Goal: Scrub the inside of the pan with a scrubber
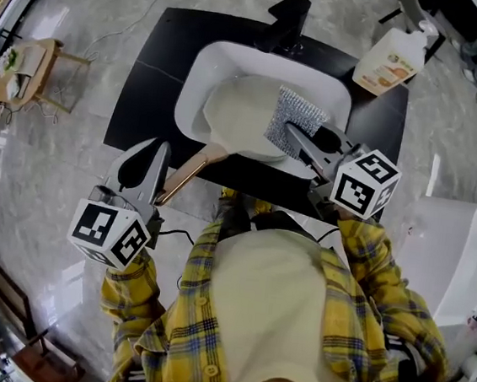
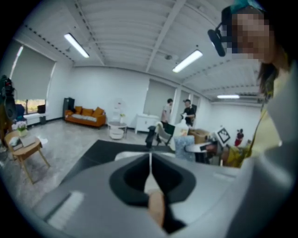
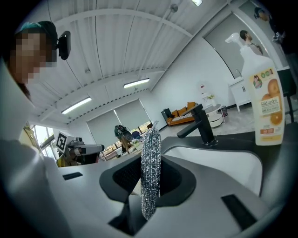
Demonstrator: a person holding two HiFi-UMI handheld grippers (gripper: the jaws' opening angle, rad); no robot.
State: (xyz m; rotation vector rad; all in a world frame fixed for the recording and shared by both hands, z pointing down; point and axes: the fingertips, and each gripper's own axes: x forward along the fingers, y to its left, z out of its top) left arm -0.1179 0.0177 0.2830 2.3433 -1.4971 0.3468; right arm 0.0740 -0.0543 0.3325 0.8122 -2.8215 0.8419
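Note:
A cream pan (image 1: 238, 114) lies in the white sink (image 1: 202, 72), its wooden handle (image 1: 188, 172) sticking out over the front rim towards me. My right gripper (image 1: 294, 132) reaches over the pan's right side, shut on a silver mesh scrubber (image 1: 296, 114). In the right gripper view the scrubber (image 3: 151, 172) stands on edge, pinched between the jaws (image 3: 150, 186). My left gripper (image 1: 160, 148) hangs left of the handle, in front of the sink, with its jaws shut (image 2: 150, 169). A tan bit of the handle (image 2: 156, 208) shows low behind them, not between the tips.
The sink sits on a black counter (image 1: 148, 83) with a black faucet (image 1: 286, 21) at the back. A soap bottle (image 1: 389, 62) stands at the back right. A small wooden stool (image 1: 26, 70) is far left, a white unit (image 1: 461, 252) at the right.

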